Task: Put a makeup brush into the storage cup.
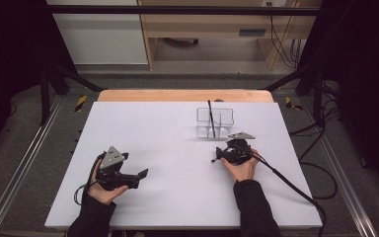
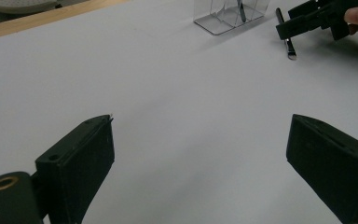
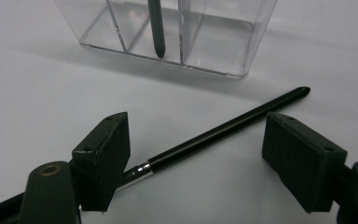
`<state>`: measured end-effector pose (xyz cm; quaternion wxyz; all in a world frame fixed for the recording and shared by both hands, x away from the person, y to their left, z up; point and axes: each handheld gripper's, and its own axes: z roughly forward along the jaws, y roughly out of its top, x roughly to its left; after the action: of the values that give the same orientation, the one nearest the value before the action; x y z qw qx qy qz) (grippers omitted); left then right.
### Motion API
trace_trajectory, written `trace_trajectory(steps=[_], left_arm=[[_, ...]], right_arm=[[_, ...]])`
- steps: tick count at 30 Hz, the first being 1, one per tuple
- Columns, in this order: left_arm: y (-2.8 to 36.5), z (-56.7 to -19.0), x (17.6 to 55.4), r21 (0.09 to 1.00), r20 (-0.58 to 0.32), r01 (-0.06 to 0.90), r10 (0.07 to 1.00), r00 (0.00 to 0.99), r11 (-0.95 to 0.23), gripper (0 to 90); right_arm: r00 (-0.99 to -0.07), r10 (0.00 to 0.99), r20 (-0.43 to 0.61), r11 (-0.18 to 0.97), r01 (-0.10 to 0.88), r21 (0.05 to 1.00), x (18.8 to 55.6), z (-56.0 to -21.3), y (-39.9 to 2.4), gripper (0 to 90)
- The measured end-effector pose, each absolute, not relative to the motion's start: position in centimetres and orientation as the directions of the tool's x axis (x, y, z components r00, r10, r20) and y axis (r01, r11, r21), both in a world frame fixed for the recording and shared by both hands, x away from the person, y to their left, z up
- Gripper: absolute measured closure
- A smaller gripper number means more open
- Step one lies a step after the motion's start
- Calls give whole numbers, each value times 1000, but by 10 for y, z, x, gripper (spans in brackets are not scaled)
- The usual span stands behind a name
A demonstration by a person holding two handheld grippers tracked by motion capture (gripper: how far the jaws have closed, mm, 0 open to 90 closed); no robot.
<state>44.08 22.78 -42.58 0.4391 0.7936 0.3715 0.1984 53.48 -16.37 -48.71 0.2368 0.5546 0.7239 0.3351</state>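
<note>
A black pen (image 3: 223,128) with a silver band lies flat on the white table (image 1: 177,148), just in front of a clear divided holder (image 1: 215,123). My right gripper (image 3: 198,140) is open and low over the table, one jaw on each side of the pen, neither pressing it. A second black pen (image 3: 156,28) stands tilted in the holder's middle compartment. In the left gripper view the lying pen (image 2: 286,42) pokes out beside the right gripper (image 2: 298,25). My left gripper (image 1: 139,176) rests at the table's near left, open, with nothing between its jaws (image 2: 200,135).
The holder's outer compartments look empty. A wooden strip (image 1: 185,95) runs along the table's far edge. Black frame posts and cables stand to both sides, and the right gripper's cable (image 1: 286,180) trails off the near right corner.
</note>
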Motion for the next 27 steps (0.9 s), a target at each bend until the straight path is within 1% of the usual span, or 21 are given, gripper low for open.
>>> trace_trajectory(steps=[11,20,25,27], left_arm=[[228,-425,440,845,-14,416,764,645,-336,69],[228,-425,440,846,-14,415,763,646,-336,69],[229,-425,440,847,-15,413,762,647,-334,70],[229,-425,440,847,-15,413,762,647,-334,70]], right_arm=[[-292,956,-13,205,636,744,530,-486,-164,373],[-311,950,-18,224,642,733,523,-483,-163,503],[-322,947,-21,236,647,725,518,-481,-163,596],[-321,947,-24,239,650,721,517,-480,-162,617]])
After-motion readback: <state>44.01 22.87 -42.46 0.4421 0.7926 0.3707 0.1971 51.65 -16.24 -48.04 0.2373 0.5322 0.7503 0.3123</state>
